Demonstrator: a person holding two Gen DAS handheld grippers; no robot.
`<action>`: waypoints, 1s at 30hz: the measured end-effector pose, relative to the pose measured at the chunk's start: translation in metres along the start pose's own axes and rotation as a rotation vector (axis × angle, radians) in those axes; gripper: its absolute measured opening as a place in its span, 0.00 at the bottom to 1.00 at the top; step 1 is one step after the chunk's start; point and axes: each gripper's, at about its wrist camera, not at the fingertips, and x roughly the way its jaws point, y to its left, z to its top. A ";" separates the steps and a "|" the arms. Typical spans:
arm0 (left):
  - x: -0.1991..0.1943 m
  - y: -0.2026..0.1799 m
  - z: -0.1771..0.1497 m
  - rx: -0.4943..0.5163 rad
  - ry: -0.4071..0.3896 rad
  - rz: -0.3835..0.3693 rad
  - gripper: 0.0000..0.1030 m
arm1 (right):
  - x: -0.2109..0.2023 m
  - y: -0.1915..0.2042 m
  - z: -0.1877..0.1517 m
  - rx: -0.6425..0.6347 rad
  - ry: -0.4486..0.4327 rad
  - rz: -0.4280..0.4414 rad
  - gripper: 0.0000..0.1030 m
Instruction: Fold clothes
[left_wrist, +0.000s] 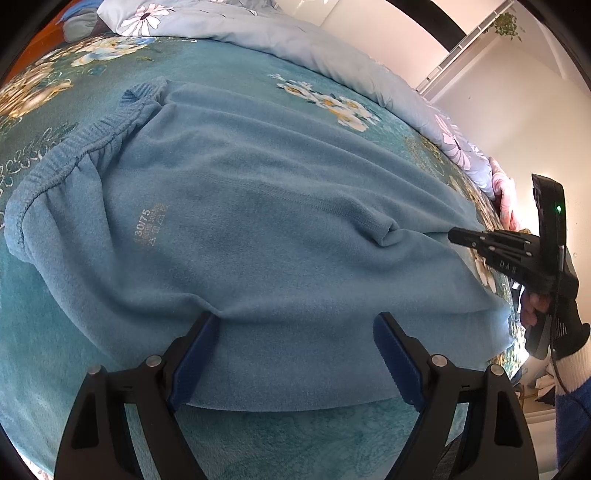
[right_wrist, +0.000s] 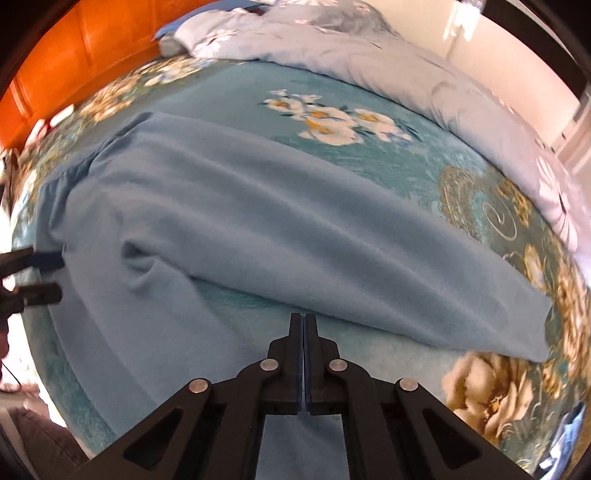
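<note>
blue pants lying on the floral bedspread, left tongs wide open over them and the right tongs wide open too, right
Not quite: the right tongs are shut, pads pressed together with nothing between them, as the right wrist view shows. The blue pants do lie on the floral bedspread, and the left tongs are wide open.

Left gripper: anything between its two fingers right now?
Yes. In the left wrist view the open left gripper straddles the near edge of the blue fleece pants; its fingers are not pressing it.

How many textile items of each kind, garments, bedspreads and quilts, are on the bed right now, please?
Garments: 1, the blue fleece trousers
Bedspreads: 1, the teal floral bedspread
Quilts: 1, the pale blue floral quilt bunched along the far edge
Total: 3
</note>
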 end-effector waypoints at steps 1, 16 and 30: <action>-0.001 0.001 0.000 -0.002 0.000 -0.004 0.84 | -0.003 -0.005 0.000 0.015 -0.010 0.001 0.00; 0.001 -0.001 0.002 -0.001 0.001 -0.001 0.84 | -0.038 -0.036 -0.075 0.005 0.051 0.079 0.31; 0.003 -0.004 0.004 0.007 0.010 0.028 0.84 | -0.015 -0.014 -0.082 -0.129 0.122 0.065 0.32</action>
